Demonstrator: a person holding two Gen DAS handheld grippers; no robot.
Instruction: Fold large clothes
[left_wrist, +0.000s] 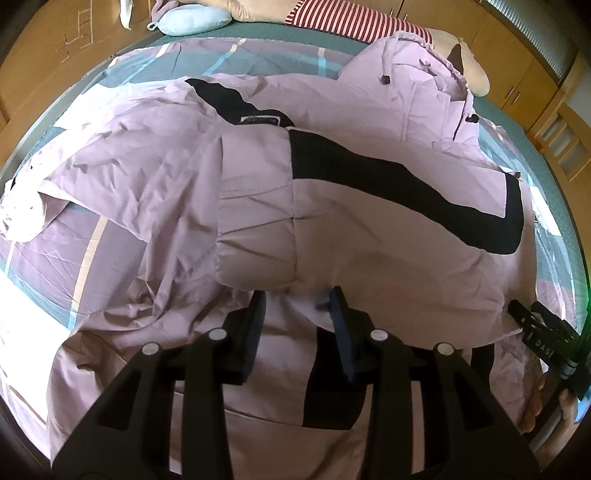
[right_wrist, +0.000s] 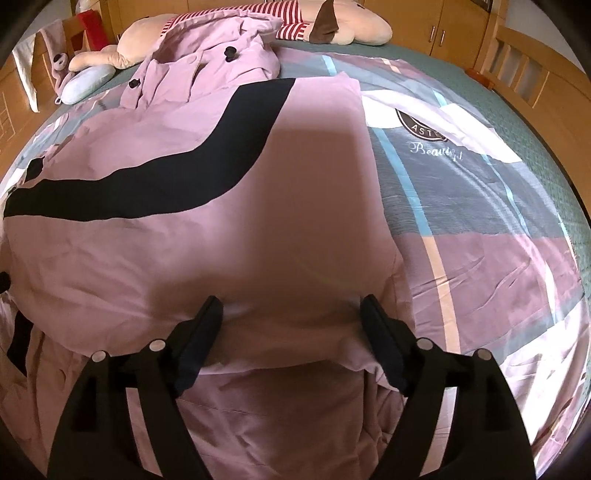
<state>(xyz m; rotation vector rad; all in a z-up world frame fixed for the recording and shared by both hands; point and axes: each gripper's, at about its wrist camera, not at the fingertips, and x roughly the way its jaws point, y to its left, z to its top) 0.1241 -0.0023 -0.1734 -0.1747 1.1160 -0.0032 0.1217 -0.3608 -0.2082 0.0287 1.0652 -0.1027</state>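
A large lilac padded jacket (left_wrist: 369, 229) with a curving black band lies spread over the bed, its hood (left_wrist: 417, 74) toward the far side. My left gripper (left_wrist: 297, 295) points down at the near folded edge, its narrow jaws closed on the thick fold of the jacket. In the right wrist view, the same jacket (right_wrist: 221, 221) fills the left and middle. My right gripper (right_wrist: 291, 304) stands wide open, its fingertips resting against the puffy near edge without pinching it. The right gripper (left_wrist: 543, 332) also shows at the left view's right edge, with a person's hand behind it.
A patchwork bed cover (right_wrist: 480, 221) in grey, mauve and white lies under the jacket. A striped plush toy (right_wrist: 351, 29) and a pale blue pillow (right_wrist: 85, 83) sit at the far end. Wooden cupboards (right_wrist: 461, 22) and a wooden rail (right_wrist: 524, 74) border the bed.
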